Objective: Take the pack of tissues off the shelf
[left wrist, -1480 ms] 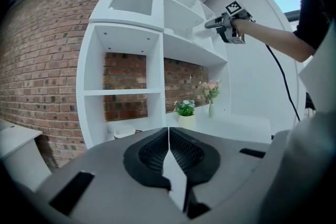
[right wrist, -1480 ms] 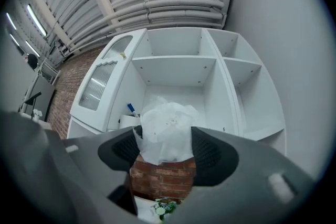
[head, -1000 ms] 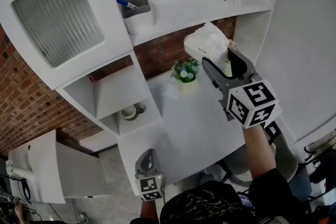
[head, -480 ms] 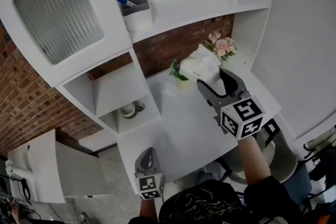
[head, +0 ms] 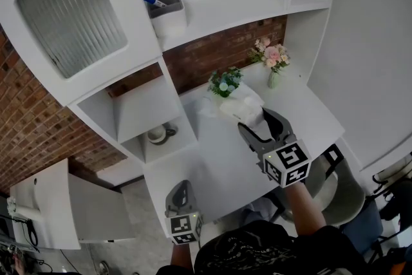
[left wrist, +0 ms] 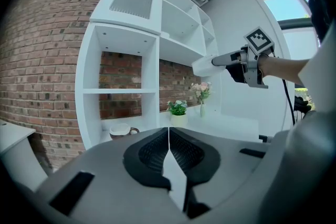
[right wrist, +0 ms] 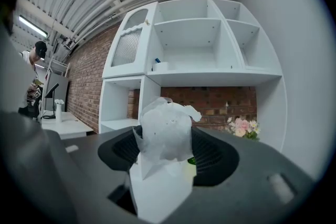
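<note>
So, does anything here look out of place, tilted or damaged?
Nothing is spilled or broken. The only untidy thing is the pack of tissues clamped in the right claw: its top sheet sticks up crumpled. The small green plant and the pink flowers stand upright on the desk.

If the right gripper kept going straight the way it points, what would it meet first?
Probably the green plant: it sits just beyond the tissue pack clamped in the right gripper, with the brick wall behind it. Depth is hard to judge.
</note>
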The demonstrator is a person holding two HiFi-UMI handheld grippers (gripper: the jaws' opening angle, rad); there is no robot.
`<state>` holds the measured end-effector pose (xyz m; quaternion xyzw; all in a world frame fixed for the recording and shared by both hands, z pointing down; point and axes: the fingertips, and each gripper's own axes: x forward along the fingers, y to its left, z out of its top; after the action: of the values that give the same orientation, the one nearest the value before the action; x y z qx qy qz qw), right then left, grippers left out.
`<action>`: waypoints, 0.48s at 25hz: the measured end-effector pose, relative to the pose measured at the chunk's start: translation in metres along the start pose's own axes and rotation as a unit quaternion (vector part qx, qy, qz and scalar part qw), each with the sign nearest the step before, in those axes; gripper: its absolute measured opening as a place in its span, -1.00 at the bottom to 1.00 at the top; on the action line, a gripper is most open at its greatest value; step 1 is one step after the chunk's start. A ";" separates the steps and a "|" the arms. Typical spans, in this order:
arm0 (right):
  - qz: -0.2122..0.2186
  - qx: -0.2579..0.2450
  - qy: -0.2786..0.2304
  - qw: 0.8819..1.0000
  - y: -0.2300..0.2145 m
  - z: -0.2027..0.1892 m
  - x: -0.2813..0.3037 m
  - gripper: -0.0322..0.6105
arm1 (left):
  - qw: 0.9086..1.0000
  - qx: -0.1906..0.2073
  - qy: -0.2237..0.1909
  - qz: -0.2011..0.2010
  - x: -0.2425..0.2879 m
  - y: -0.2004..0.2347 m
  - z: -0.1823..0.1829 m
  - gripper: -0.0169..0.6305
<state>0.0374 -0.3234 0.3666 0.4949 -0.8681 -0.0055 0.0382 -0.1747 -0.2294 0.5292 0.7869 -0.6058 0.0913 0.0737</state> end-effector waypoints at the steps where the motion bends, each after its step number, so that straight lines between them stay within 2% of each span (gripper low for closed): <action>1: 0.001 0.001 0.006 1.000 0.002 -0.007 0.000 -0.03 | 1.000 0.001 0.001 0.000 0.000 -0.001 0.000 -0.91; 12: 0.024 0.018 0.027 0.999 0.017 -0.057 -0.005 -0.03 | 1.000 -0.005 0.013 -0.018 0.002 -0.013 -0.009 -0.91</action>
<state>0.0295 -0.3090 0.4239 0.4748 -0.8782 0.0241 0.0528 -0.1622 -0.2260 0.5382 0.7963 -0.5906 0.0971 0.0875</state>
